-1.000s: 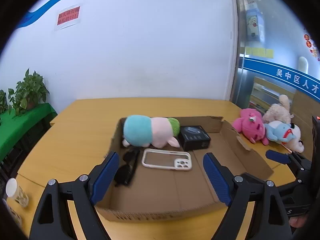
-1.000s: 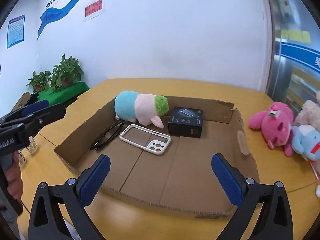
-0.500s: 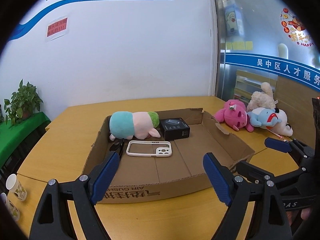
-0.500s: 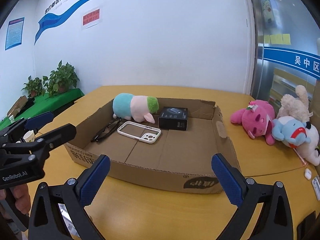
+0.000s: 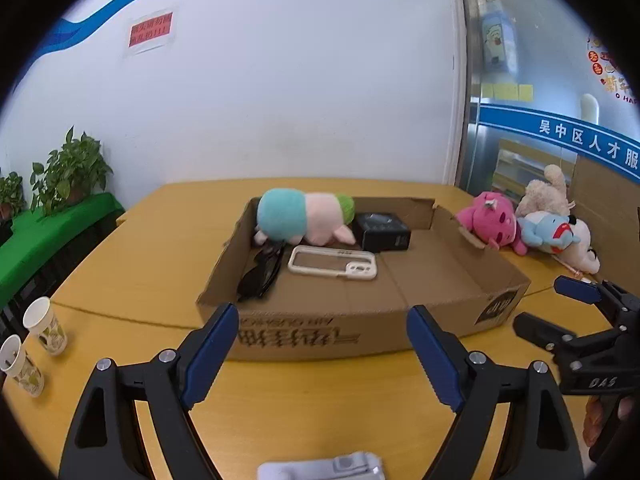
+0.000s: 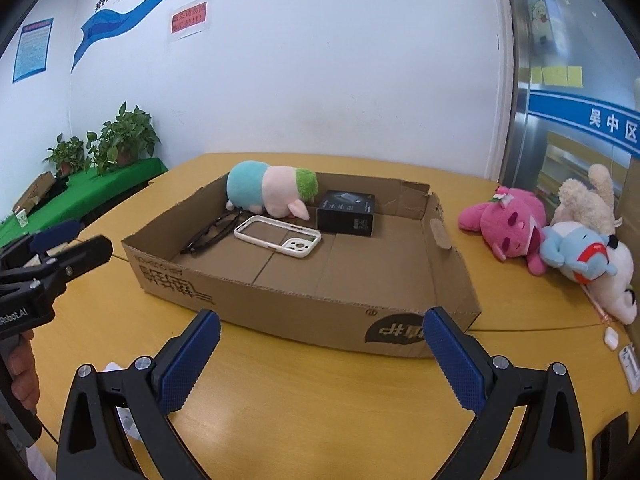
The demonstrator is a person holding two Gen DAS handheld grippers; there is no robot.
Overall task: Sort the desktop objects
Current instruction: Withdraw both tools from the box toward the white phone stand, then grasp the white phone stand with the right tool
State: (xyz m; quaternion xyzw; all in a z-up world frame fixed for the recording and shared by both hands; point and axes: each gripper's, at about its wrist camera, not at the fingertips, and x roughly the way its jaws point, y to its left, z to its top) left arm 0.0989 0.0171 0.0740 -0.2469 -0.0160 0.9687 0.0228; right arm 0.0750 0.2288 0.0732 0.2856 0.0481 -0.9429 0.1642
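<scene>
A shallow cardboard box (image 5: 360, 332) (image 6: 280, 304) lies on the yellow table. It holds a teal, pink and green plush (image 5: 304, 216) (image 6: 272, 190), a black box (image 5: 384, 232) (image 6: 347, 212), a white phone case (image 5: 332, 266) (image 6: 278, 236) and black sunglasses (image 5: 260, 276) (image 6: 212, 232). My left gripper (image 5: 322, 354) is open and empty in front of the box's near wall. My right gripper (image 6: 316, 360) is open and empty, also short of the box. A white object (image 5: 320, 468) lies under the left gripper.
A pink plush (image 5: 492, 220) (image 6: 508, 220), a blue plush (image 5: 548, 232) (image 6: 576, 252) and a cream plush (image 6: 592, 200) lie to the right of the box. Two paper cups (image 5: 42, 326) stand at the table's left edge. Small white items (image 6: 624, 352) lie at far right.
Both grippers have pulled back from above the box toward the table's near edge. The box now lies farther ahead. Both stay open.
</scene>
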